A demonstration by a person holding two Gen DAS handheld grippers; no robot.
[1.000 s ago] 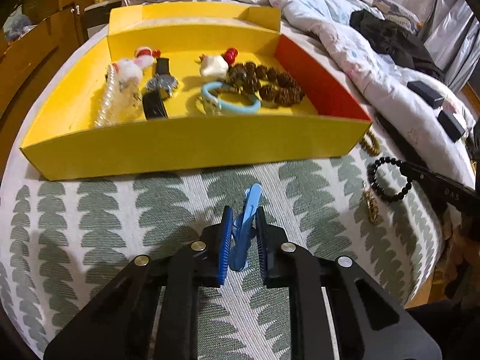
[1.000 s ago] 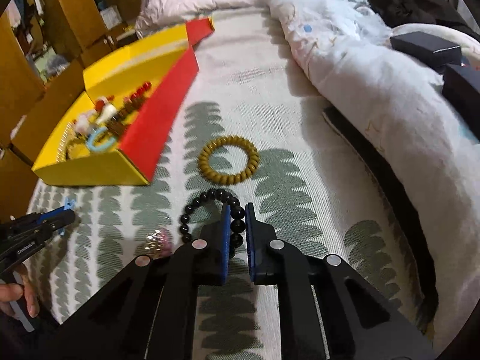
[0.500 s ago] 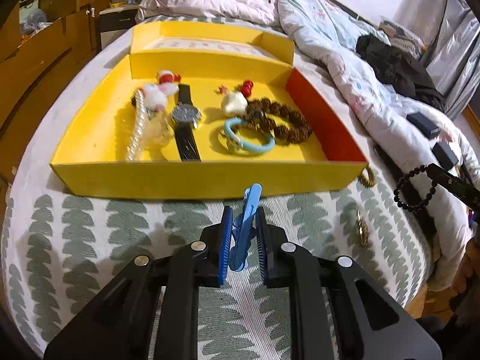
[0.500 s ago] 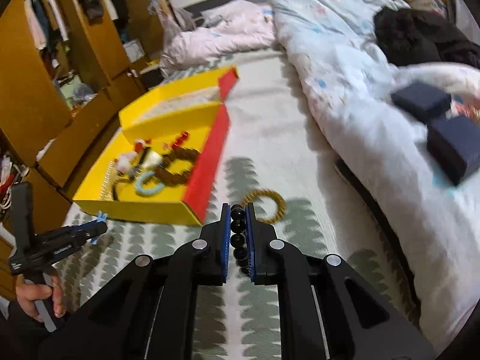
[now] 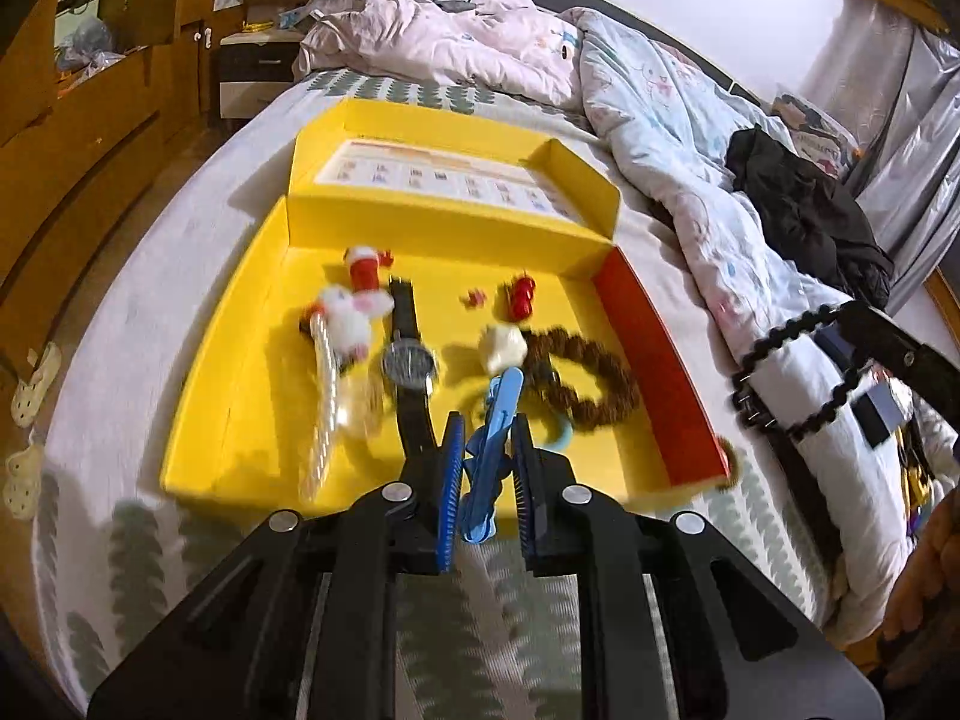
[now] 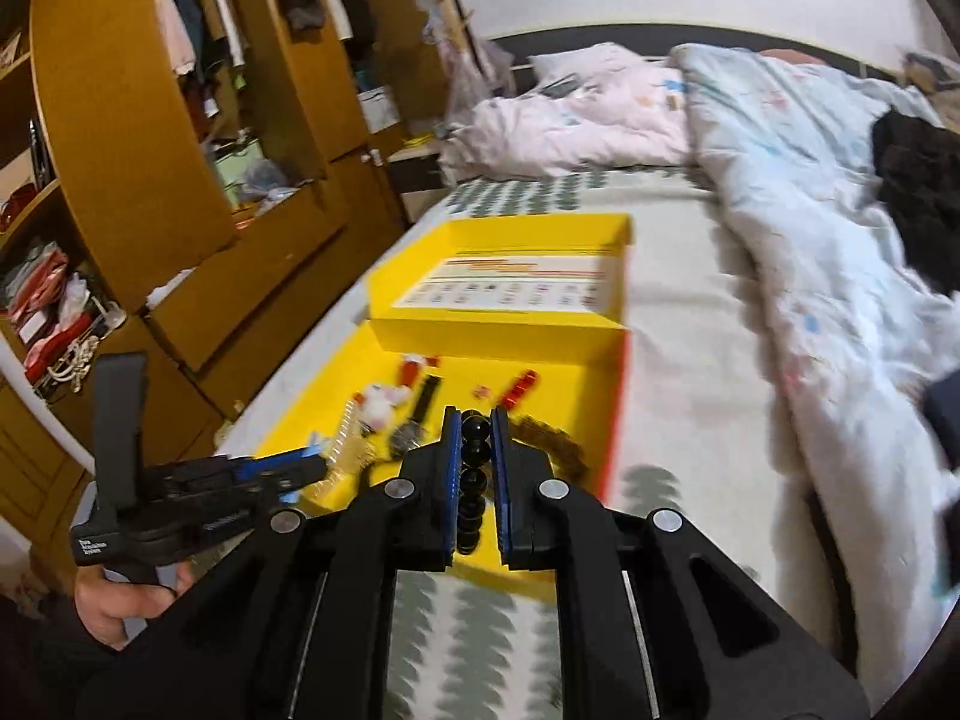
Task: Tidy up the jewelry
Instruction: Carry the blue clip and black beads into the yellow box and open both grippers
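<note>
My left gripper is shut on a blue hair clip and holds it above the front part of the yellow box. My right gripper is shut on a black bead bracelet, which also hangs in the left wrist view right of the box. In the box lie a watch, a pearl strand, a brown bead bracelet, a light blue bangle and small charms. The left gripper also shows in the right wrist view.
The box sits on a leaf-patterned bed sheet. Its open lid stands behind. A rumpled quilt and black clothing lie to the right. A wooden wardrobe stands left of the bed.
Both grippers have lifted and moved forward toward the box. The hair clip is now over the box's inside, and the black bracelet has come up off the sheet to the box's right side.
</note>
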